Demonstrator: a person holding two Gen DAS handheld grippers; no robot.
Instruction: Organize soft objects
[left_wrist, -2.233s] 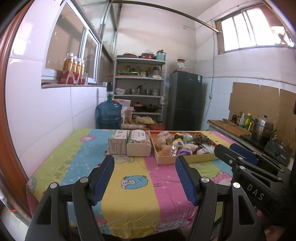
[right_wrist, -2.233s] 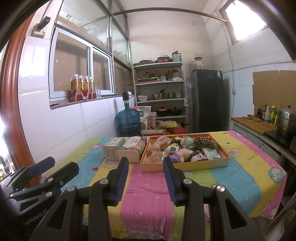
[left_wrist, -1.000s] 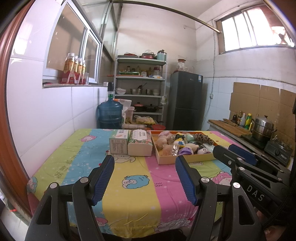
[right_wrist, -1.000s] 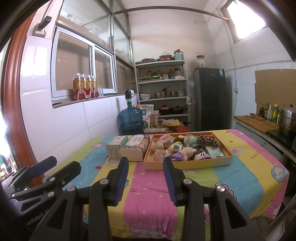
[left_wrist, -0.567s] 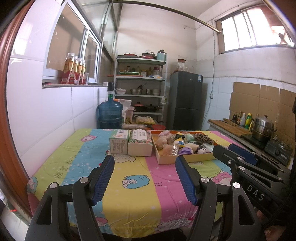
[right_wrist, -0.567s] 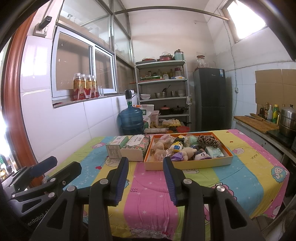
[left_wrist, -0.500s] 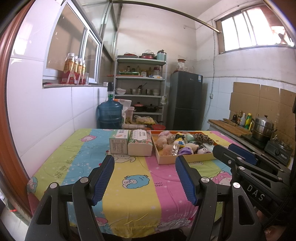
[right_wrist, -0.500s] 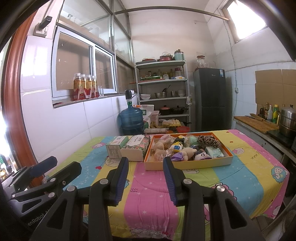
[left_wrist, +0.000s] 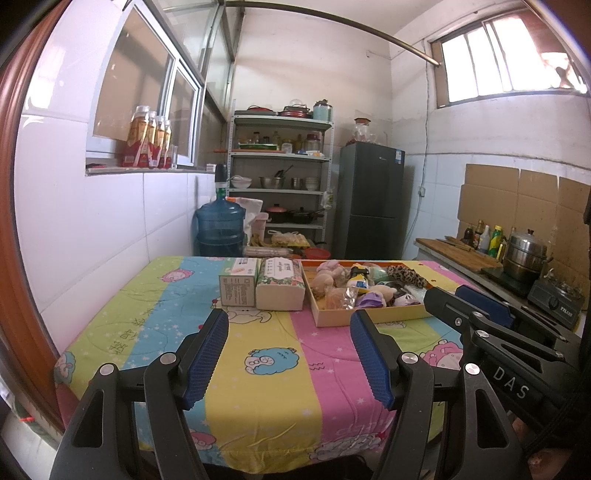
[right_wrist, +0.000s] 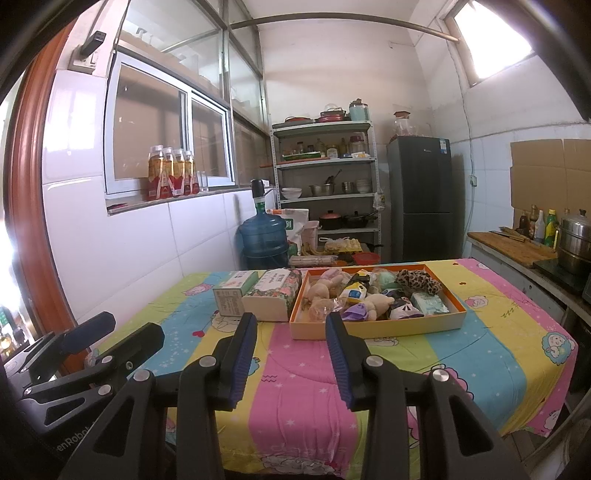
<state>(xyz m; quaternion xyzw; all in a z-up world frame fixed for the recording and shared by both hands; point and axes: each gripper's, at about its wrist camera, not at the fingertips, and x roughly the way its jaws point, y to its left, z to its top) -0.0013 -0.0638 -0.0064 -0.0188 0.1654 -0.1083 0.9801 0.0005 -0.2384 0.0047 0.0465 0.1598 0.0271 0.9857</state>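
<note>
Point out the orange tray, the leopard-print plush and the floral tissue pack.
orange tray (right_wrist: 376, 326), right wrist view, front wall.
leopard-print plush (right_wrist: 419, 278), right wrist view, its middle.
floral tissue pack (left_wrist: 280, 271), left wrist view, top face.

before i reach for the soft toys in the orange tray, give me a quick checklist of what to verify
1. Left gripper open with nothing between its pads: ok.
2. Right gripper open with nothing between its pads: ok.
3. Orange tray flat on the table, open top facing up: ok.
4. Soft toys exposed for a grasp, such as the beige plush and the leopard-print piece: ok, though they lie piled against each other.
5. Path from both grippers to the tray free of objects: ok; the tissue pack and the small box stand to the tray's left.
6. Destination for the sorted toys: cannot tell.
</note>
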